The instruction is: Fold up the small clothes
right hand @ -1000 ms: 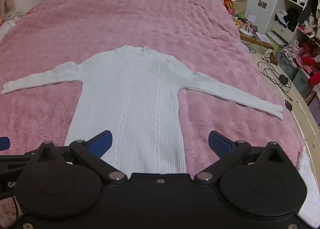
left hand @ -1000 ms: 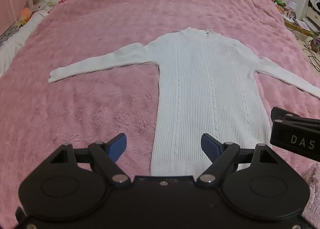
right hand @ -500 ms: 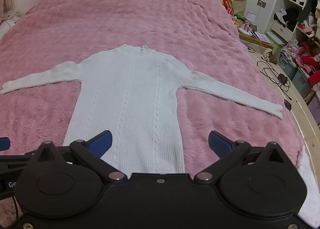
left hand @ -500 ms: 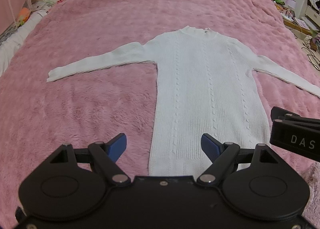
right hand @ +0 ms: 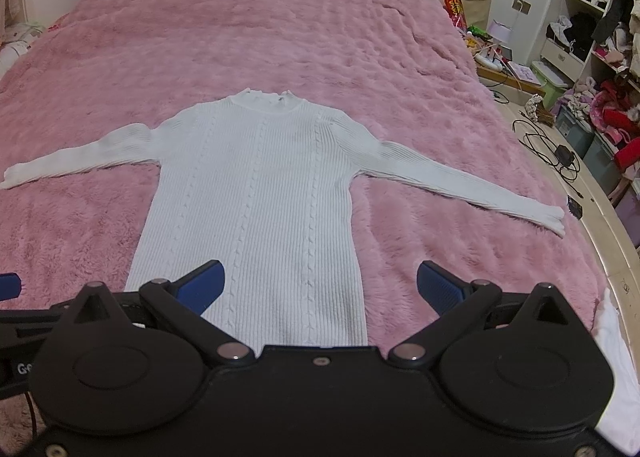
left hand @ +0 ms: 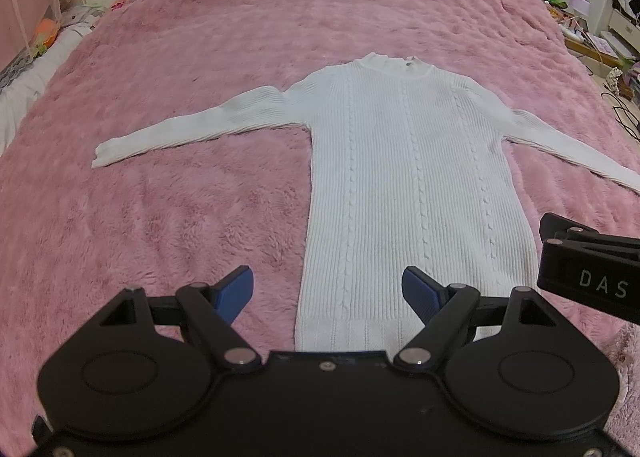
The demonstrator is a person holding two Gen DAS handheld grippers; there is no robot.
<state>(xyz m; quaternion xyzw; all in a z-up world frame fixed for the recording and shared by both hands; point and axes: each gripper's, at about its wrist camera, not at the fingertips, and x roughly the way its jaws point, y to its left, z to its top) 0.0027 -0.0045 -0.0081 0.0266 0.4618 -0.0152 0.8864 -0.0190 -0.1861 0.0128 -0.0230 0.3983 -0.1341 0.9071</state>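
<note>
White ribbed sweater (left hand: 412,193) lay flat on pink blanket (left hand: 180,217), sleeves out at 9 and 3 o'clock, left gripper (left hand: 328,291) spread wide, empty, right gripper (right hand: 320,289) likewise, both near hem at 6 o'clock

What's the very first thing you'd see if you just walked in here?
A white knitted sweater lies flat in the middle of a fluffy pink blanket, its sleeves stretched out to both sides. Near its bottom hem, the left tongs and right tongs both wait wide open, holding nothing.
</note>
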